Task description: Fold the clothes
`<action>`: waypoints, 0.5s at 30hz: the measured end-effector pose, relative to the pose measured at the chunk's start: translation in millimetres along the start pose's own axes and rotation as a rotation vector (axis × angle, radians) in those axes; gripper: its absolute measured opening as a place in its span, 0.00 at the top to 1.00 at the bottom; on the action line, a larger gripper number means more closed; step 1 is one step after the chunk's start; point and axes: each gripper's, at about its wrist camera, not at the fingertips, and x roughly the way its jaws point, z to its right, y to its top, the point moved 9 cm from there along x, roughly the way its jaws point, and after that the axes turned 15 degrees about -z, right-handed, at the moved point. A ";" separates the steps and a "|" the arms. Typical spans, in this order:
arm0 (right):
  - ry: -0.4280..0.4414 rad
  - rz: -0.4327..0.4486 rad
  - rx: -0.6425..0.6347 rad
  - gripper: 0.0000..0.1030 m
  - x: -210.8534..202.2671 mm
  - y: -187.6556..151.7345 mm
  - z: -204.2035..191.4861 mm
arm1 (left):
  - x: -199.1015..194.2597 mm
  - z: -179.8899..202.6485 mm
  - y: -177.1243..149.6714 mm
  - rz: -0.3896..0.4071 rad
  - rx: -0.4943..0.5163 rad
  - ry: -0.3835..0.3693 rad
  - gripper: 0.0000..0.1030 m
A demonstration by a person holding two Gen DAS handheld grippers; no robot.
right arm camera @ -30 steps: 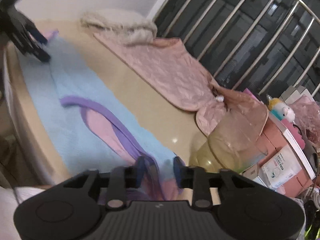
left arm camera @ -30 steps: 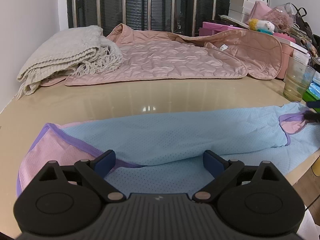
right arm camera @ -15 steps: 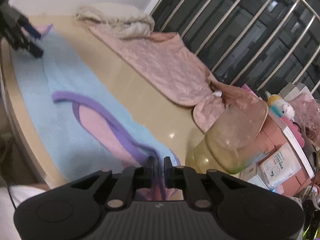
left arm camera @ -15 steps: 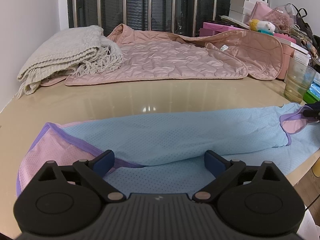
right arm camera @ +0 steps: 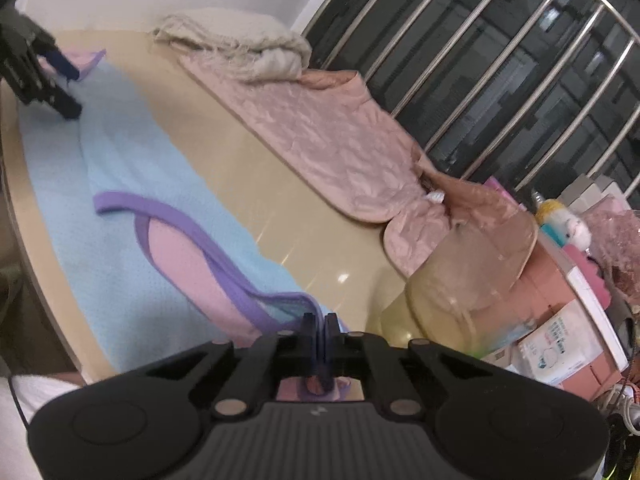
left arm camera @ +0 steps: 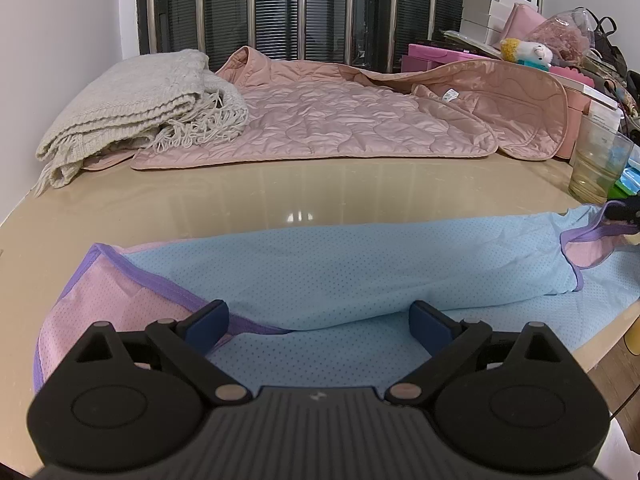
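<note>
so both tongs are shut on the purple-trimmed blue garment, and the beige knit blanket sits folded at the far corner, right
Not quite. Only the right tongs are shut on the blue garment, pinching its purple trim. The left wrist view shows the left tongs wide open over the cloth, gripping nothing. The beige knit blanket does sit folded at the far corner.

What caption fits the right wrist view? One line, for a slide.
Right gripper shut on the blue garment's purple-trimmed edge beside a plastic cup.
</note>
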 end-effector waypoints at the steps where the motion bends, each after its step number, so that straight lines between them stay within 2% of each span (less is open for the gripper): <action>1: -0.008 0.012 0.005 0.97 -4.4 -0.1 1.3 | 0.1 -0.2 0.0 0.000 0.000 -0.001 0.05; 7: -0.049 0.051 0.004 0.97 -35.2 -12.2 -4.4 | 0.9 -1.2 -0.1 0.003 0.000 -0.002 0.04; 15: 0.012 -0.008 -0.035 0.97 -28.7 -32.3 -30.9 | 2.2 -1.4 0.7 0.001 0.001 -0.002 0.04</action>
